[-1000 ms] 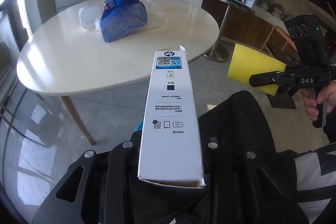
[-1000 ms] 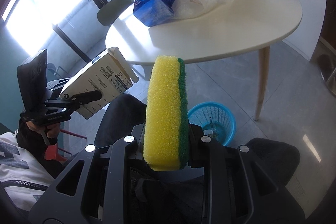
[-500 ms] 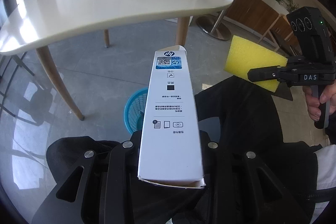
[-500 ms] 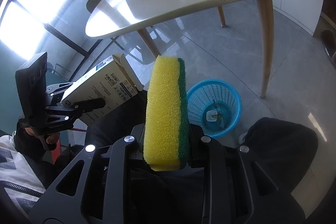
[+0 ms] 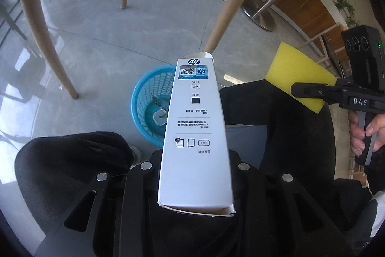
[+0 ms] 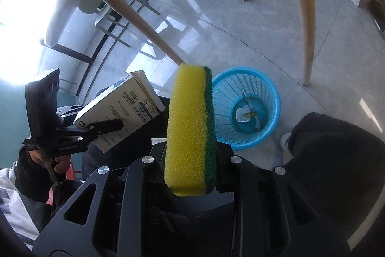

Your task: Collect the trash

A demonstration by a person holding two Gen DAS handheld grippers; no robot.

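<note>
**Status: two items carried to the bin, none yet released**

While both items are held above the floor, no drop has been made. The left tongs [image 5: 196, 184] are closed on a white HP carton [image 5: 196, 127], gripped at its near end, with the torn far flap pointing forward over the blue mesh waste basket [image 5: 149, 98]. The right tongs [image 6: 191, 160] are closed on a yellow sponge with a green scouring layer [image 6: 190, 129], held on edge, its far end reaching toward the basket rim as seen from the right wrist view.

The waste basket is standing on the grey floor [image 5: 96, 28] near the wooden legs of the worktop [image 5: 226, 4], between the operator's dark-trousered knees [image 5: 72, 160]. A small white cup-like object and some scraps [image 6: 245, 115] are already lying at the basket bottom, so part of the collection is judged to be complete.

Remaining work, as judged from these views:

1. The carton is to be brought fully over the basket opening and released.
2. The sponge is to be released likewise.
3. Whether further trash remains on the worktop cannot be determined, since its surface is not shown.

The long carton may be expected to catch on the rim if released at a tilt.
</note>
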